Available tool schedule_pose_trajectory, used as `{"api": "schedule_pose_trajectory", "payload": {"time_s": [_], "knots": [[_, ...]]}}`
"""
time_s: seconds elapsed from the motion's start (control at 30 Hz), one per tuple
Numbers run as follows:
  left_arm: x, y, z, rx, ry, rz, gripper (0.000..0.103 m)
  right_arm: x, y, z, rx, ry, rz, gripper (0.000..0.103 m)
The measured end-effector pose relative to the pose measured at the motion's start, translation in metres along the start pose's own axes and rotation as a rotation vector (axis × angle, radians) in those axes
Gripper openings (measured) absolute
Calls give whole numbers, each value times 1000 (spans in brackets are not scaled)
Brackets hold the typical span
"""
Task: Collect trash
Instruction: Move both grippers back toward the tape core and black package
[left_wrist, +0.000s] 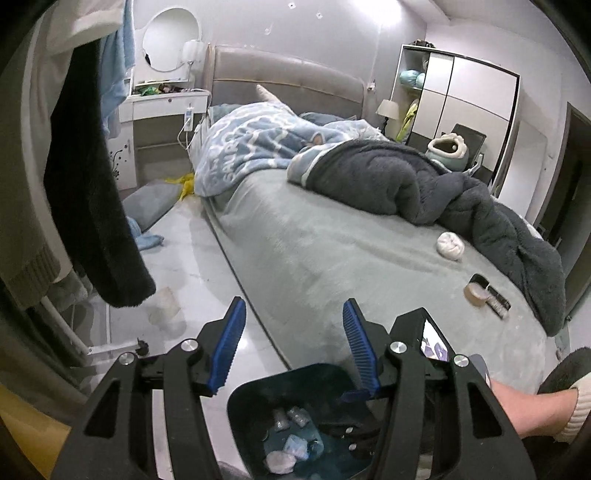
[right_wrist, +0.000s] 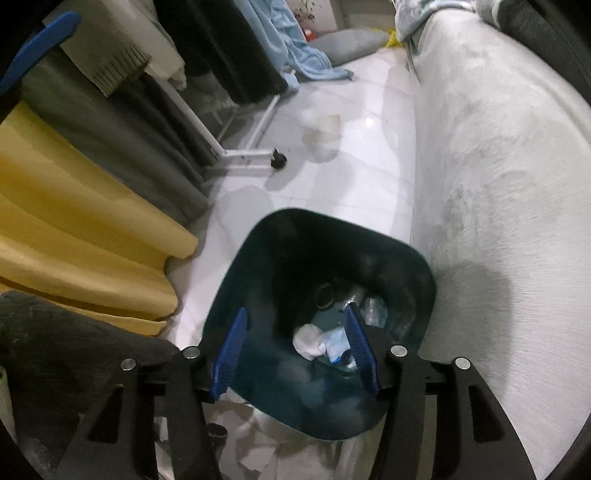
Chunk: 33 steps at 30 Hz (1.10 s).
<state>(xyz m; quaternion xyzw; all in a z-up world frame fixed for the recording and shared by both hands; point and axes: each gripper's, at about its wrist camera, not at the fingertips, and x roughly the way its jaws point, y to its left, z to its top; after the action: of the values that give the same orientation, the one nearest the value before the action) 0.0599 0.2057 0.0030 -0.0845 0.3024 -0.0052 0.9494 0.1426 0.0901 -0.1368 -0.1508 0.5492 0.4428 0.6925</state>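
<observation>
A dark teal trash bin stands on the white floor beside the bed. Crumpled white tissue, a blue wrapper and clear plastic pieces lie in its bottom. My right gripper hangs open over the bin mouth, empty. My left gripper is open and empty above the bin and the bed's edge. On the grey bedspread lie a white crumpled wad, a tape roll and a dark flat object.
A clothes rack with hanging dark, grey and yellow garments stands left of the bin. A stained paper scrap lies on the floor. White paper lies under the bin. Blankets are piled on the bed.
</observation>
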Motion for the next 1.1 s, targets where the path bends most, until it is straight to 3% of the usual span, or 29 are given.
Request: {"api": "schedule_pose_trajectory", "payload": {"time_s": [0.27,0.67,1.1], "knots": [[7,-29,16,27,-19,-15,59,-54,-22,-5,-42,-138,-51,66],[37,-85,25,90,8,-92,60,-123,-78,-28,-5,-295,-160,71],[61,-136,31,150,19,-182,67,-188,-156,-42,153,-420,-300,77]]}}
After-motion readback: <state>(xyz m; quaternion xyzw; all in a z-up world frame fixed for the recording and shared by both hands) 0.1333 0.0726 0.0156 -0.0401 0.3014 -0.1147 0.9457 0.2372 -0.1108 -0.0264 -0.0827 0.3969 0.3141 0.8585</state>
